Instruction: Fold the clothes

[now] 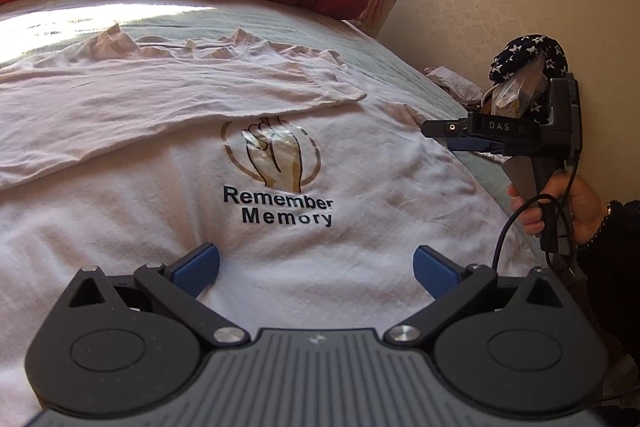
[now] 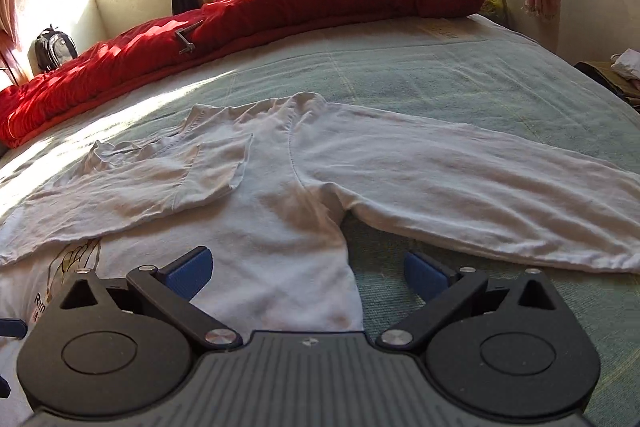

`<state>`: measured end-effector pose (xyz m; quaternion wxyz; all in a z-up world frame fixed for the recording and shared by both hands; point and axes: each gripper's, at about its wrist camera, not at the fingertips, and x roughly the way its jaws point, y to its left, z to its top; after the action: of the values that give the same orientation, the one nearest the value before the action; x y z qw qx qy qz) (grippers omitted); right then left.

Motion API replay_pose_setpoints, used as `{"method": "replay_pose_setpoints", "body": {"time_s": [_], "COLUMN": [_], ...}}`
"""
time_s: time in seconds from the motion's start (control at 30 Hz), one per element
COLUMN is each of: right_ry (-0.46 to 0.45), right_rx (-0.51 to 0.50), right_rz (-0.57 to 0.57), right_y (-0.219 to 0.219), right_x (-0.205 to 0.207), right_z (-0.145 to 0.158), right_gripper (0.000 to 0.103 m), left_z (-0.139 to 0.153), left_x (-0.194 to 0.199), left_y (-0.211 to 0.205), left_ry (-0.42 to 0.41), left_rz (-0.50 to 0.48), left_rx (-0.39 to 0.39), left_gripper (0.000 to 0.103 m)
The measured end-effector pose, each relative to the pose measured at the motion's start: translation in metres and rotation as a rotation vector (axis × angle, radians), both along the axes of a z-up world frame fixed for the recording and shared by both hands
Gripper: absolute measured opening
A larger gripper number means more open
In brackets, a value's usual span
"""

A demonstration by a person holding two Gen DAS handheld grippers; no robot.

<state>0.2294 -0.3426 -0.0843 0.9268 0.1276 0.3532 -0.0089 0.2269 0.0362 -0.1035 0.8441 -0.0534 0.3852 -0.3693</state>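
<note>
A white T-shirt (image 1: 168,155) lies face up on the bed, printed with a fist logo (image 1: 276,159) and "Remember Memory". One side with its sleeve (image 1: 200,95) is folded across the chest. In the right wrist view the other sleeve (image 2: 480,187) stretches out flat to the right of the T-shirt (image 2: 276,211). My left gripper (image 1: 316,267) hovers open over the lower shirt, just below the print. My right gripper (image 2: 308,267) is open over the shirt's side edge under the armpit. A hand (image 1: 580,211) holds the right gripper (image 1: 434,131) at the bed's right edge.
A red duvet (image 2: 300,3) with a metal clamp (image 2: 186,39) on it lies bunched along the far side of the pale green bed sheet (image 2: 440,79). A wall (image 1: 500,7) with star-patterned cloth (image 1: 528,51) flanks the right. A backpack (image 2: 54,47) sits far left.
</note>
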Motion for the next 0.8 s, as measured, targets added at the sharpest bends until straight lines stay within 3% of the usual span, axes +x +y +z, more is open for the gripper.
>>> {"method": "replay_pose_setpoints", "body": {"time_s": [0.17,0.27,0.47,0.67,0.8], "right_ry": [-0.095,-0.123,-0.177,-0.247,-0.285], "right_rx": [0.156,0.286,0.548,0.667,0.698], "right_rz": [-0.156,-0.266,-0.496,-0.649,-0.703], "right_y": [-0.068,-0.115,-0.201,-0.246,-0.263], "right_x": [-0.053,-0.076,-0.117,-0.128,-0.123], "right_z": [0.016,0.012,-0.006,-0.036,-0.049], "right_gripper": [0.103,0.103,0.103,0.103,0.097], "left_z": [0.011,0.008,-0.001,-0.004,-0.005], "left_x": [-0.014,-0.016,-0.018,-0.011,-0.005], "left_y": [-0.012,-0.018,-0.028,-0.023,-0.018], "left_ry": [-0.074,-0.068,-0.087,-0.057,-0.029], "left_rz": [-0.018,-0.064,-0.084,-0.08,-0.073], "left_rx": [0.041,0.031,0.094,0.059,0.012], "left_gripper": [0.102,0.102,0.102,0.102,0.102]}}
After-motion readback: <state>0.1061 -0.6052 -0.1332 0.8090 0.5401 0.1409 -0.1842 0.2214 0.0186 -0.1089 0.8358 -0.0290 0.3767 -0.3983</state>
